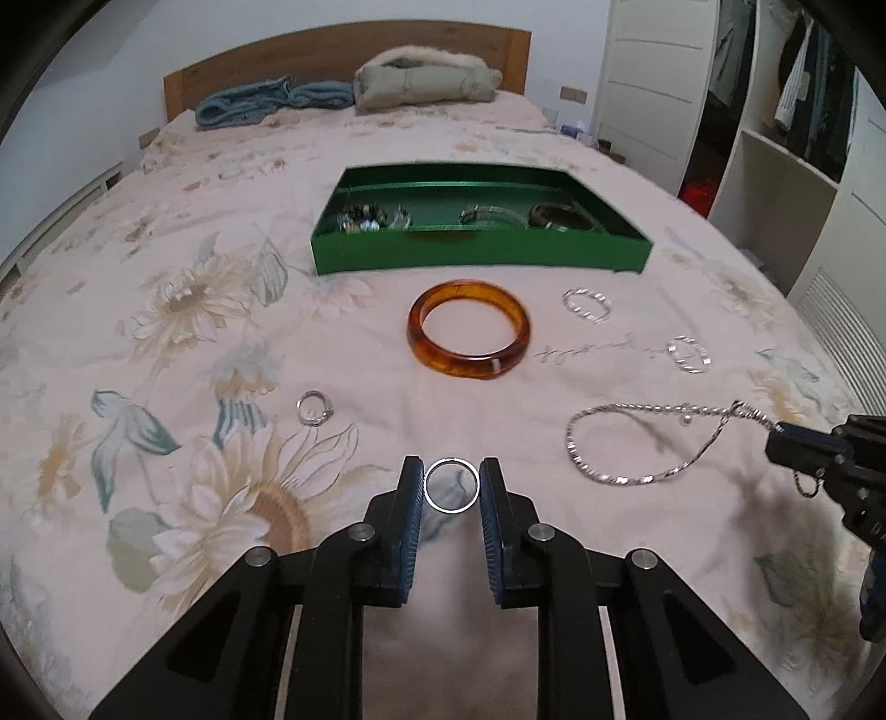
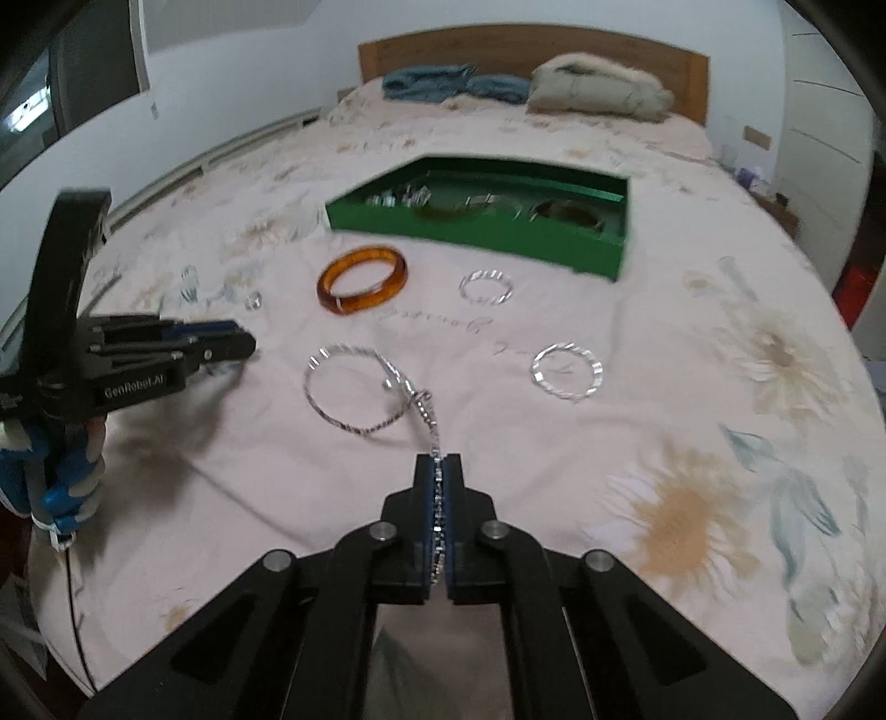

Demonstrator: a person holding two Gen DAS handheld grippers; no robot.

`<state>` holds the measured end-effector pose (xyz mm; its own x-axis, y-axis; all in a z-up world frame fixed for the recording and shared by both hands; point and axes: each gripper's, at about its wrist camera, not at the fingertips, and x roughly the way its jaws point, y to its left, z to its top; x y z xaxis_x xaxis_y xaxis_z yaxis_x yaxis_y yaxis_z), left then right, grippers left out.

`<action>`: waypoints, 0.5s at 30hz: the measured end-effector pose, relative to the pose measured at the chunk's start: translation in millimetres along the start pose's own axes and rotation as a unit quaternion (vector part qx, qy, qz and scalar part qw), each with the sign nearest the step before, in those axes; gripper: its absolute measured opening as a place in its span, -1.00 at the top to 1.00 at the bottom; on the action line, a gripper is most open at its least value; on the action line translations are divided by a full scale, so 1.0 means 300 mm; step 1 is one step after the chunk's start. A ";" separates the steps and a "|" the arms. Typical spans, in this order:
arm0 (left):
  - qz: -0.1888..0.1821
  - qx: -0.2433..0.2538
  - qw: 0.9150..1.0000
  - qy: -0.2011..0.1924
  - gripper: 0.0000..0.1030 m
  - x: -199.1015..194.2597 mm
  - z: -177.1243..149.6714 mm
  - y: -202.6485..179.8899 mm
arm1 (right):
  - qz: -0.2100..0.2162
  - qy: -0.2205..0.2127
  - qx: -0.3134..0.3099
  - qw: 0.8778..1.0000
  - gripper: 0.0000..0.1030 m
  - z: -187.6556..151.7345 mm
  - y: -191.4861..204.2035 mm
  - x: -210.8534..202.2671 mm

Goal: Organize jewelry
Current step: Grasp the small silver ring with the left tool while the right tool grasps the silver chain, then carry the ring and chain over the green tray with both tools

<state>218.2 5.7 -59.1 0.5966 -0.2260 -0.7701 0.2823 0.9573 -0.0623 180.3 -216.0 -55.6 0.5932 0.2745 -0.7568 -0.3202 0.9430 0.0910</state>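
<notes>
A green tray (image 1: 476,252) (image 2: 554,238) holding several jewelry pieces lies on the floral bedspread. In front of it lie an amber bangle (image 1: 469,328) (image 2: 362,280), two twisted silver rings (image 1: 587,304) (image 1: 689,353) (image 2: 486,287) (image 2: 566,370) and a small ring (image 1: 314,407) (image 2: 253,302). My left gripper (image 1: 451,476) (image 2: 249,346) has its fingers on both sides of a thin silver ring (image 1: 451,484), touching its edges. My right gripper (image 2: 438,459) (image 1: 775,443) is shut on the end of a silver chain necklace (image 2: 360,387) (image 1: 637,443), which trails in a loop on the bed.
Blue clothes (image 1: 266,102) and a grey fur-trimmed coat (image 1: 426,75) lie by the wooden headboard (image 1: 343,50). A white wardrobe (image 1: 775,111) with hanging clothes stands at the right of the bed.
</notes>
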 end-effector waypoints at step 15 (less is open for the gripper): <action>-0.028 -0.004 0.996 -0.079 0.61 -0.358 -0.011 -0.062 | -0.045 -0.107 0.010 0.993 0.96 -0.024 0.078 -0.459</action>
<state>146.6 12.8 22.6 0.6909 -0.3037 -0.6561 0.3126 0.9438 -0.1076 85.8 -233.1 46.1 0.7632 0.2208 -0.6073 -0.2453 0.9685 0.0439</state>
